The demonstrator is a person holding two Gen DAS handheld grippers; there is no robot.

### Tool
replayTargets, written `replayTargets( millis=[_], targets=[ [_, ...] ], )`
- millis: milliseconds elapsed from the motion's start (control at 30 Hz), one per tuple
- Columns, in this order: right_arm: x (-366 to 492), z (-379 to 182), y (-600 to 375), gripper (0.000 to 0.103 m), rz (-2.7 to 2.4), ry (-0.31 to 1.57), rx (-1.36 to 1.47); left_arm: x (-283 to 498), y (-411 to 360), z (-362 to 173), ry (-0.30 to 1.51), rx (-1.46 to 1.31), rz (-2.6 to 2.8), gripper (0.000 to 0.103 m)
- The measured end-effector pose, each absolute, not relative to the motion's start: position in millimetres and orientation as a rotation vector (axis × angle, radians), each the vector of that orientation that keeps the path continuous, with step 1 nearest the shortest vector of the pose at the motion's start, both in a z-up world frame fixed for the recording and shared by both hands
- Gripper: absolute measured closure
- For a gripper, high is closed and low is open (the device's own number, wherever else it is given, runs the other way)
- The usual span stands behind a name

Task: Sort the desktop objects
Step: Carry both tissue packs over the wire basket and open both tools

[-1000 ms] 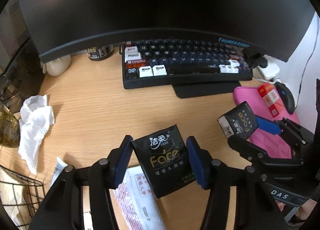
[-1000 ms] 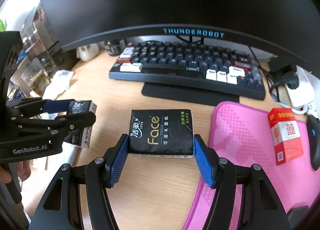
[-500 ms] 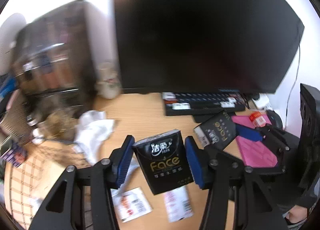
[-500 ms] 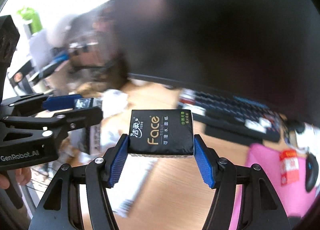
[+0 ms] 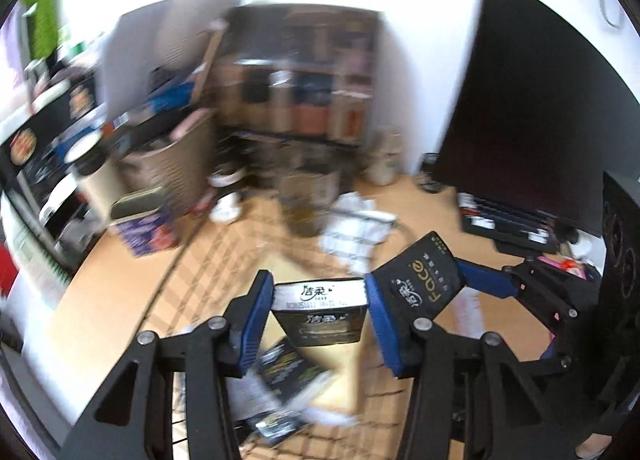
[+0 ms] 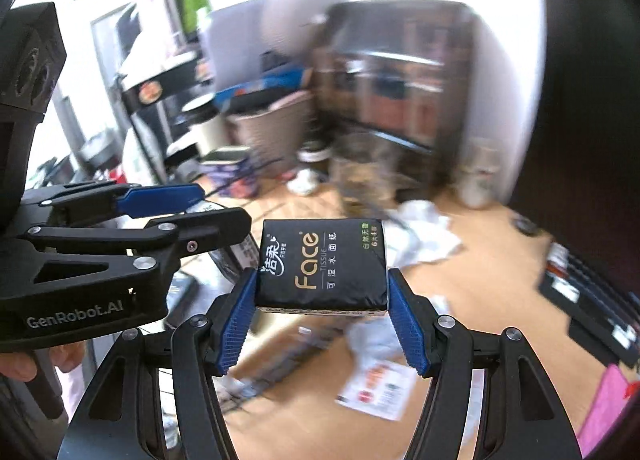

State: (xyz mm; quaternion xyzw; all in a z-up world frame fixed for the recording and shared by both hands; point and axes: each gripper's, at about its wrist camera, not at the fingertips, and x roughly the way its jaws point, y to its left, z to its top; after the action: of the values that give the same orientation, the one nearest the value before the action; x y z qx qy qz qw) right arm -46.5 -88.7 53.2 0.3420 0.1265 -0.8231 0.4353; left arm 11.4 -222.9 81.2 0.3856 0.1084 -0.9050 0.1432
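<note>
My left gripper (image 5: 318,320) is shut on a black tissue pack (image 5: 320,310), tilted forward over a black wire basket (image 5: 224,260) that holds another dark pack (image 5: 288,368). My right gripper (image 6: 322,320) is shut on a second black "Face" tissue pack (image 6: 322,264), held level in the air. That pack (image 5: 416,282) and the right gripper show just right of my left fingers in the left wrist view. The left gripper (image 6: 160,215) shows at the left of the right wrist view, close beside the right pack.
A crumpled white tissue (image 5: 356,236) lies on the wooden desk (image 6: 492,300). The dark monitor (image 5: 532,107) and keyboard (image 5: 508,219) are at the right. A red-and-white packet (image 6: 378,386) lies on the desk. Blurred shelves and bins stand at the back left.
Both grippers have swung left and up, away from the keyboard toward the wire basket, each still holding its pack. The left pack has tilted forward.
</note>
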Motion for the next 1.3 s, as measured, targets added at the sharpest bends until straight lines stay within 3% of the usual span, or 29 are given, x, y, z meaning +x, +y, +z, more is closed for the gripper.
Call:
replayTargets(
  millis=[100,200,233,600,967,1300],
  targets=[
    [-38.7,43.5,-112.0,0.039,-2.006,0.343,0.873,25.2,-246.3,68.1,0.364,1.136,-2.554,0.049],
    [-35.5,34.6,-129.9,0.038,-1.989,0.375,0.925,38.2,-266.9,60.7,0.437,1.155,-2.489,0.023],
    [-35.9,33.4,-131.8,0.038,-1.989,0.380,0.929,43.4,-272.5,60.5,0.467,1.140,-2.486,0.021],
    [-54.9,35.6,-90.3,0.038,-2.104,0.337,0.939,33.8,-248.3,66.0,0.414,1.163,-2.556,0.021],
    [-101.0,27.6,69.8,0.037,-2.372,0.175,1.099,-32.7,-111.4,63.3,0.203,1.355,-2.789,0.021],
    [-113.4,-15.6,153.6,0.037,-2.440,0.110,1.224,-90.4,-25.5,-16.0,0.100,1.630,-2.753,0.021]
  ],
)
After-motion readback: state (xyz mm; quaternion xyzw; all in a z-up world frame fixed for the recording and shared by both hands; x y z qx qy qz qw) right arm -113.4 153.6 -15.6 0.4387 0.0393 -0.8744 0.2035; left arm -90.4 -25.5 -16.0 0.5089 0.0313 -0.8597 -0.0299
